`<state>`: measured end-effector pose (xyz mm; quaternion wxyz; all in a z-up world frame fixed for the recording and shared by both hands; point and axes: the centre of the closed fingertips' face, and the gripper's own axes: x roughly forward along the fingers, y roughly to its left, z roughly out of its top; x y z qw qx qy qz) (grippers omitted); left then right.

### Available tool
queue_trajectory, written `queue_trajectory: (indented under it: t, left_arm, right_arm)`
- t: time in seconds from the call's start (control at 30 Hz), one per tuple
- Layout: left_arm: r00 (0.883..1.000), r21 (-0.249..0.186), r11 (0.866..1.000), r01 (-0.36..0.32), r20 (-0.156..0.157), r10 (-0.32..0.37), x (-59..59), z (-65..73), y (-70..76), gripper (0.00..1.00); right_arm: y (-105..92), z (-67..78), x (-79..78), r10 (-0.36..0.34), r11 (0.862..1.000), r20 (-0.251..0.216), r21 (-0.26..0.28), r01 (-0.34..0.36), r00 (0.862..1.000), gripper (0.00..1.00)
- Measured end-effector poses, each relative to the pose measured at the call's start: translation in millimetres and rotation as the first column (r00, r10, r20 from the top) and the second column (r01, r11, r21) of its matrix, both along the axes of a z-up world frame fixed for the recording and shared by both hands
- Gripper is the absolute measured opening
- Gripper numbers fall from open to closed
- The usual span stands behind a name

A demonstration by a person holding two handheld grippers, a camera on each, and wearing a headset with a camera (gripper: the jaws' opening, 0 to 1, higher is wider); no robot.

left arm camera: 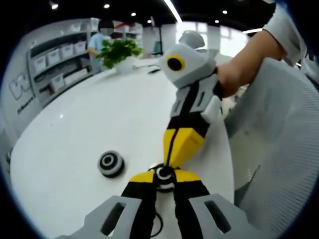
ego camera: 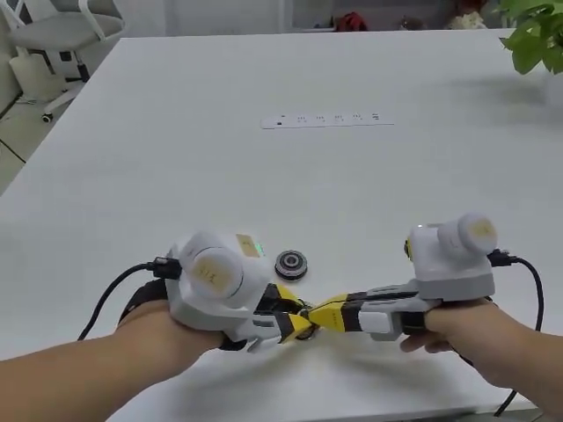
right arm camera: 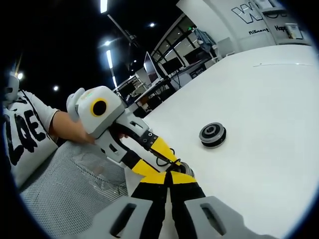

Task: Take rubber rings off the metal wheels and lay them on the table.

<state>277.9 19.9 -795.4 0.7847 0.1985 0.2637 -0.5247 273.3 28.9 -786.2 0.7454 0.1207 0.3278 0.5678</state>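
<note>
The left claw [ego camera: 295,327] is closed narrow on a small wheel [left arm camera: 163,173], held near the 6 o'clock edge of the surface [ego camera: 264,176]. The right claw [right arm camera: 168,179], jaws drawn almost together, meets that wheel tip to tip from 3 o'clock; whether it grips any part of it cannot be told. A second wheel [ego camera: 291,264] lies flat on the surface at 12 o'clock of the meeting tips, apart from both claws, with its black ring [left arm camera: 102,164] on it.
</note>
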Motion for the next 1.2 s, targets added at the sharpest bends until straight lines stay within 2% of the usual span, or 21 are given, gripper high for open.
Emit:
queue_trajectory:
  t: [0.27,0.5,0.57,0.6,0.8,1.2]
  left_arm:
    - [1.000,0.011,1.000,0.015,0.013,-0.015,-0.8,0.3,-0.6,0.14]
    - [1.000,0.015,1.000,0.019,0.009,-0.019,-1.0,1.0,-0.2,0.15]
    - [1.000,0.015,0.999,0.029,0.006,-0.029,-2.3,1.8,-0.1,0.21]
    - [1.000,0.017,0.999,0.028,0.005,-0.028,-2.3,1.7,0.4,0.20]
    - [0.998,0.015,0.998,0.056,-0.014,-0.056,-12.4,4.2,1.2,0.31]
    - [0.998,-0.013,0.998,0.062,-0.009,-0.062,-20.7,22.7,8.7,0.41]
  right_arm:
    - [-2.9,0.0,3.7,-0.016,1.000,0.003,-0.004,0.016,1.000,0.00]
    - [-4.2,2.1,7.2,-0.036,0.999,-0.002,0.006,0.036,0.999,0.00]
    - [-4.3,2.5,7.6,-0.036,0.999,-0.003,0.009,0.036,0.999,0.00]
    - [-4.6,2.3,6.8,-0.033,0.999,-0.005,0.008,0.033,0.999,0.00]
    - [-7.0,4.4,9.1,-0.044,0.999,-0.003,0.016,0.044,0.999,0.00]
    - [-11.8,14.2,13.7,-0.070,0.997,0.001,0.041,0.069,0.998,0.00]
